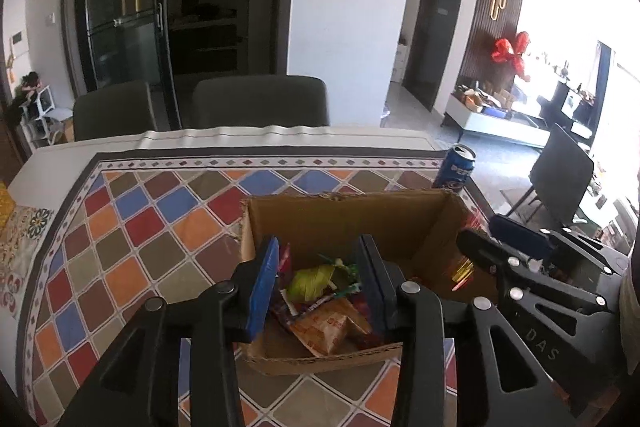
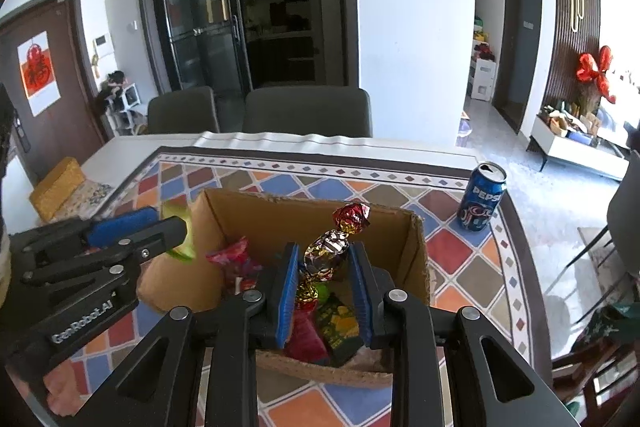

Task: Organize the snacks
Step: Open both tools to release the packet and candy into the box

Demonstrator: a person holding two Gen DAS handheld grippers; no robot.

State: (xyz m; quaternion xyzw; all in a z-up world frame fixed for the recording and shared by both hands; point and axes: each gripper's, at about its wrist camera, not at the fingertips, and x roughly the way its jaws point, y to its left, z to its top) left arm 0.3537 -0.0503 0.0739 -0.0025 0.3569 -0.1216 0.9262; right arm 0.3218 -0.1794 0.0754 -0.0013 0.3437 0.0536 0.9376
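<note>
An open cardboard box (image 1: 340, 211) (image 2: 304, 215) stands on the patterned tablecloth and holds several wrapped snacks. My left gripper (image 1: 319, 247) (image 2: 168, 221) hangs over the box's left part, open. A green wrapped candy (image 1: 316, 281) lies loose in the gap between its blue pads, untouched. In the right wrist view that candy (image 2: 182, 251) is a green blur just below the left fingertips. My right gripper (image 2: 325, 247) (image 1: 480, 233) hovers over the box's right part, shut on a foil-wrapped candy (image 2: 326, 255) that stands upright with twisted red and gold ends.
A blue Pepsi can (image 1: 454, 171) (image 2: 482, 197) stands on the table, behind the box to its right. An orange packet (image 1: 328, 331), a pink one (image 2: 236, 259) and a green-yellow one (image 2: 340, 327) lie in the box. Two dark chairs (image 2: 308, 111) stand at the far edge.
</note>
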